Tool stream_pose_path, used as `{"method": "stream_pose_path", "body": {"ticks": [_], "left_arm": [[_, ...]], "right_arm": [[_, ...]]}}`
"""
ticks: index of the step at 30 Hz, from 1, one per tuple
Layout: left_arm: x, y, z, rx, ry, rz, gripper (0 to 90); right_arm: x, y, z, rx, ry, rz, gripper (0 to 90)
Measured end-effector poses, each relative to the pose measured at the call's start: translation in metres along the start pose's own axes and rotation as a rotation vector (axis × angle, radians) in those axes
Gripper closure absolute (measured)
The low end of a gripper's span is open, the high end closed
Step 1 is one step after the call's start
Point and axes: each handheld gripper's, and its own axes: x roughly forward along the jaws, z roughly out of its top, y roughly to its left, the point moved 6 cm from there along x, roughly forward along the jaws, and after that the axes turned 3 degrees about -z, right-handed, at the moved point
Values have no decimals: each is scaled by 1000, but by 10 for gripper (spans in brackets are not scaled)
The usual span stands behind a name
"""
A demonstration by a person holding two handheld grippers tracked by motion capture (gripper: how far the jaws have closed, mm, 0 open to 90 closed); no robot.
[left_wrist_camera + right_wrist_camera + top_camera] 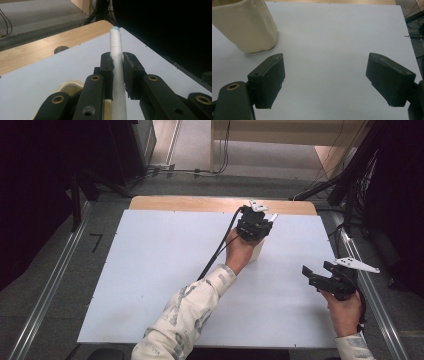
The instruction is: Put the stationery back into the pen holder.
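1. My left gripper (117,71), in the upper middle of the high view, was clamped on a white marker (117,65) directly over the cream cup (245,25); what the cup held was hidden.
2. My right gripper (324,80), lower right, hung with its jaws wide apart over the white board (150,270).

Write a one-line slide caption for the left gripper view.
Left gripper clamps a white marker above a cream cup on the white table.

We see a matt white sheet (150,285) over a bare wood table (200,203), and a glossy cream cup (244,27).
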Motion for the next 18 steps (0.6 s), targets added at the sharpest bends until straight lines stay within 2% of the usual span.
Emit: {"method": "stream_pose_path", "body": {"ticks": [18], "left_arm": [[16, 27, 8, -26, -16, 46, 792]], "right_arm": [[0, -1, -1, 8, 4, 0, 138]]}}
